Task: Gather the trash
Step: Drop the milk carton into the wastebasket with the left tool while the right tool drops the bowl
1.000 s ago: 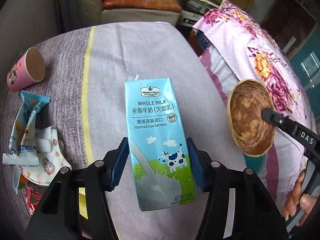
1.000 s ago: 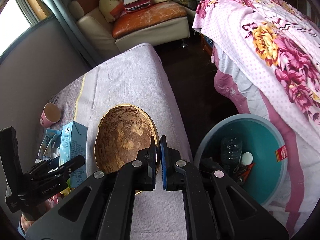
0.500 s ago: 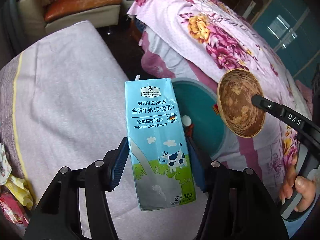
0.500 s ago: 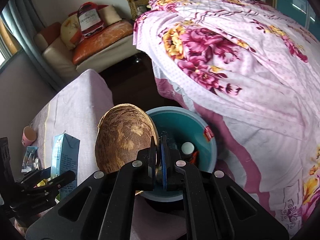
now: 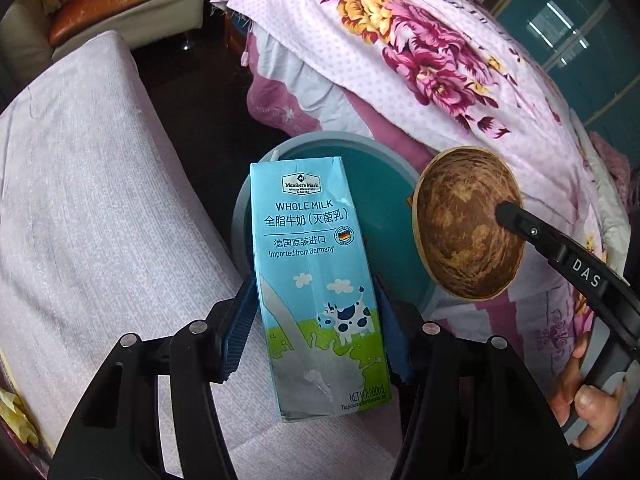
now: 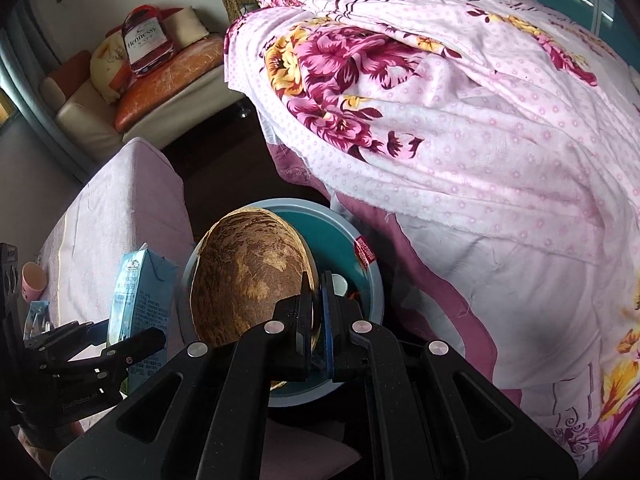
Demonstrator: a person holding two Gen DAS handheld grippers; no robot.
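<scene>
My left gripper (image 5: 316, 320) is shut on a light blue whole-milk carton (image 5: 312, 264), its blue pads pressing on both sides. The carton hangs upright over the near edge of a round teal bin (image 5: 384, 216) on the floor. My right gripper (image 6: 318, 300) is shut on the rim of a brown coconut-shell bowl (image 6: 248, 276), which hangs tilted above the bin (image 6: 376, 280). From the left wrist the bowl (image 5: 468, 232) appears right of the carton, with the right gripper (image 5: 506, 214) pinching it. A white cap (image 6: 340, 284) lies inside the bin.
A bed under a pink floral quilt (image 6: 440, 120) rises right beside the bin. A cloth-covered table (image 5: 100, 200) stands to its left, with a pink cup (image 6: 34, 284) and wrappers (image 6: 38, 316) at its far side. A sofa (image 6: 168, 80) stands beyond. A hand (image 5: 592, 396) holds the right gripper.
Both grippers have swung from above the table towards the bed and now hang over the teal bin, carrying the carton and the bowl. Both grips are unchanged.
</scene>
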